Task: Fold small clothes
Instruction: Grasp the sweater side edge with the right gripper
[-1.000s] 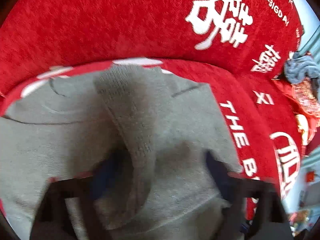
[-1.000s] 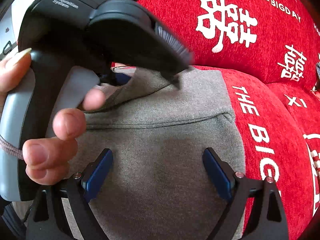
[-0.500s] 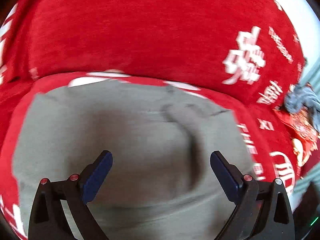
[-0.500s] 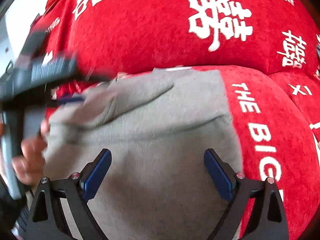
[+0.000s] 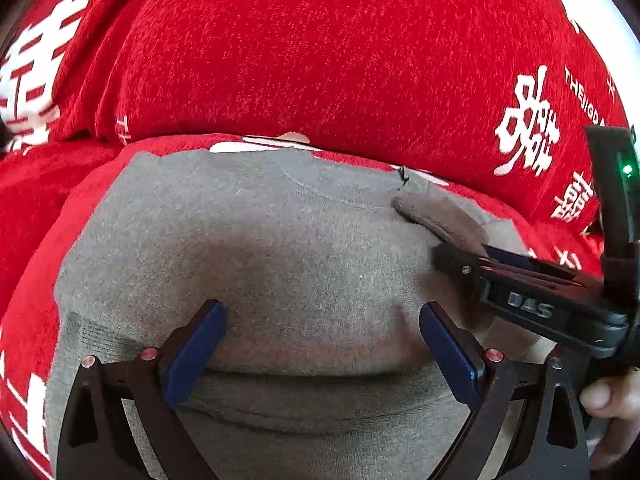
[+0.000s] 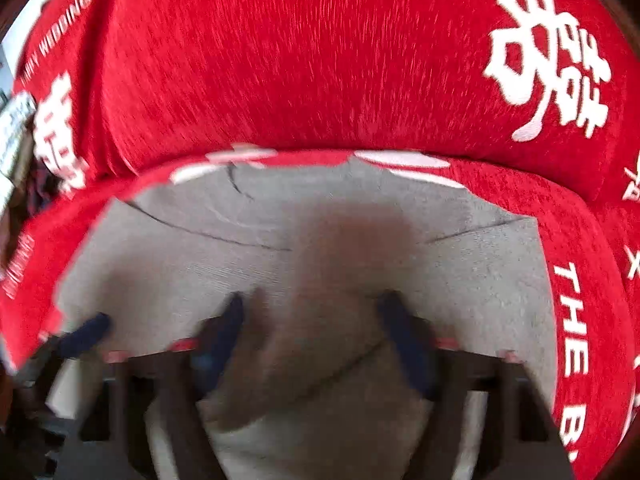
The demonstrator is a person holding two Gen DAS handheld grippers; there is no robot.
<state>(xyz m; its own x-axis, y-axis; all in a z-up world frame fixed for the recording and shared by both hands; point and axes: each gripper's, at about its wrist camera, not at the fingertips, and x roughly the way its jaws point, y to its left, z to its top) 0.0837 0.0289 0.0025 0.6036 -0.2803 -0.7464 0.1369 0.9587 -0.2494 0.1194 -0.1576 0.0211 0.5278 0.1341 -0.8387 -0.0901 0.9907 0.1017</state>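
Note:
A grey knit garment [image 5: 256, 248] lies spread on a red sofa seat. My left gripper [image 5: 322, 350] is open just above its near part, nothing between the blue pads. My right gripper [image 5: 460, 256] comes in from the right in the left wrist view, jaws together on a raised fold of the grey cloth [image 5: 436, 216]. In the blurred right wrist view the grey garment [image 6: 480, 280] fills the seat, and a strip of it [image 6: 320, 340] runs between the right gripper's [image 6: 316, 340] blue fingers, which stand partly apart there.
The red sofa back [image 5: 320, 60] with white characters rises right behind the garment. The red seat cushion [image 6: 580, 300] with white lettering shows to the right. A hand [image 5: 612, 400] holds the right gripper at the lower right.
My left gripper let go of the grey fold and moved left, now open over the flat garment. My right gripper moved in and closed onto the fold.

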